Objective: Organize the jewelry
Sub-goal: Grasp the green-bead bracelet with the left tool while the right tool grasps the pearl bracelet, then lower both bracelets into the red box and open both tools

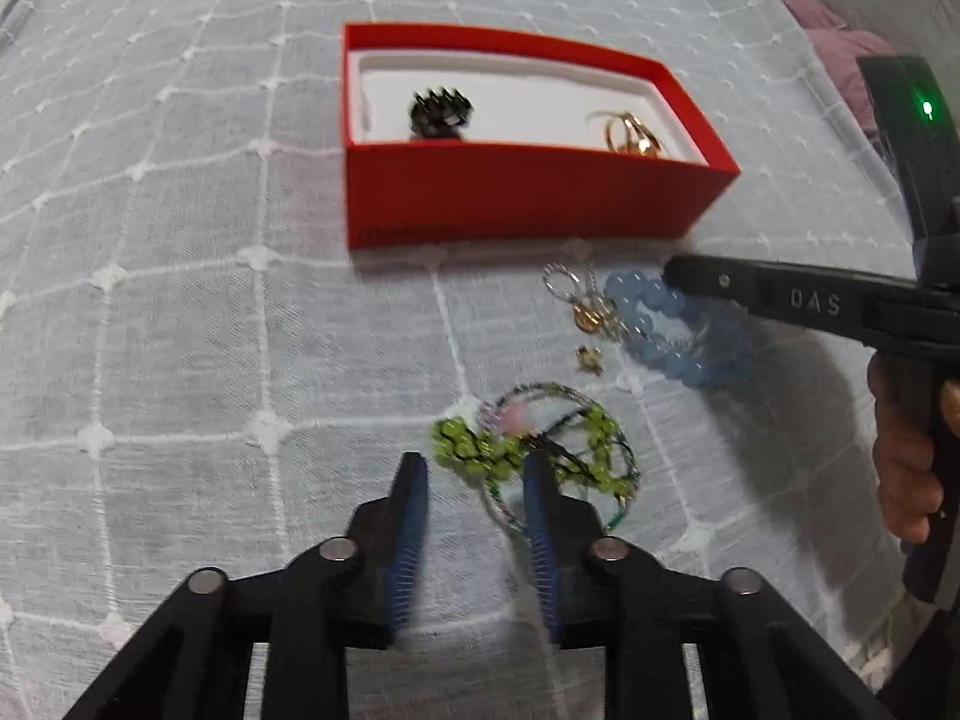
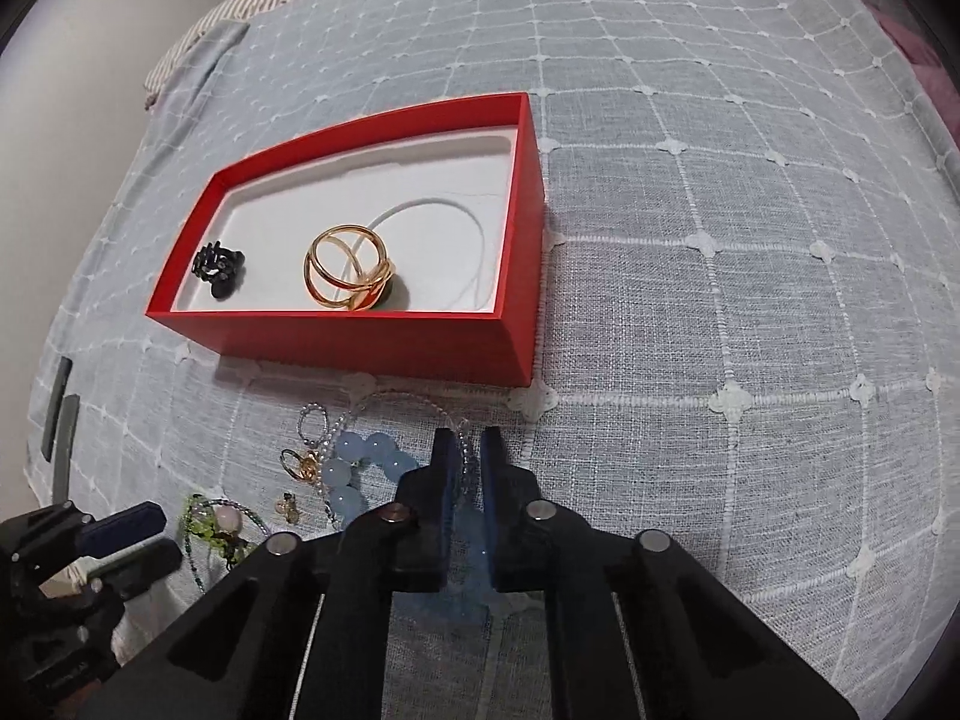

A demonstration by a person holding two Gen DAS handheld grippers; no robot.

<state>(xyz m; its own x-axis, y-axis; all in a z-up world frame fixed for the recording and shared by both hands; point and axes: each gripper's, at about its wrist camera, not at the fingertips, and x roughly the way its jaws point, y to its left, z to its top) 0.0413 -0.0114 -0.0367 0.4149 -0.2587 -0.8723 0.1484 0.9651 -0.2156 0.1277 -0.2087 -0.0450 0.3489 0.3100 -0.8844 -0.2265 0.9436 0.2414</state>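
Observation:
A red box with a white liner holds a black clip and gold rings; the box also shows in the right wrist view. In front of it lie a blue bead bracelet, a silver chain with gold charm, a small gold piece and a green bead bracelet. My left gripper is open, its right finger over the green bracelet. My right gripper is nearly shut around the blue bracelet and a thin bead chain.
Everything lies on a grey-blue quilted bedspread with white stitched squares. A pink cloth lies at the far right. A striped pillow edge and wall are beyond the box.

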